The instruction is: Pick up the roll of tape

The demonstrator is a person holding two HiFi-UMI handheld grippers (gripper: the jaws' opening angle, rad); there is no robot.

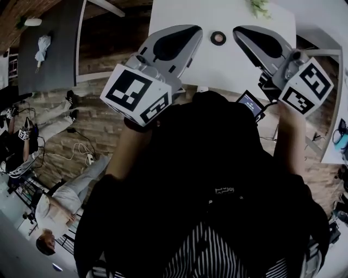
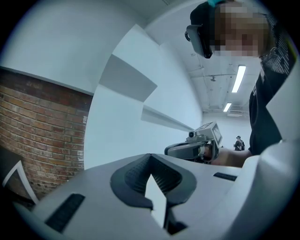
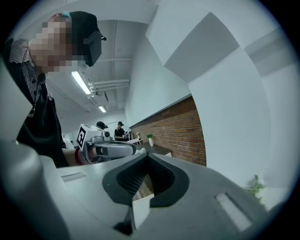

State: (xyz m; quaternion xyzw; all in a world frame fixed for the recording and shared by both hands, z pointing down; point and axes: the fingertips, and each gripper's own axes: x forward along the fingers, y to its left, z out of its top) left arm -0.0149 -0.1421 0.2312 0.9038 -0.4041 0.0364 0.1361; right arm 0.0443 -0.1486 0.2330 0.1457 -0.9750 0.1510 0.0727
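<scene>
White desk [image 1: 228,68] fills the top of the head view. The roll of tape [image 1: 218,38] lies on it between the tips of the left gripper [image 1: 193,33] and the right gripper [image 1: 240,33], with a small plant [image 1: 260,6] at the far edge beyond. Neither gripper touches the roll. Each gripper's own view shows its fingers [image 2: 131,178] pressed together with nothing between them. The roll is small in the picture, but it seems to lie flat with its hole facing up, so its axis stands upright and, being a ring, it has no long side to line up with. The main risk I see is coming down with the fingers pressed together. They would then meet the top or side of the ring and push it across the smooth desk instead of taking it. Because the roll lies flat, a bite across its low outer wall could also slip off. One finger in the hole and one outside looks the surer hold. With both grippers flanking the roll, they could also crowd each other if both go in.
</scene>
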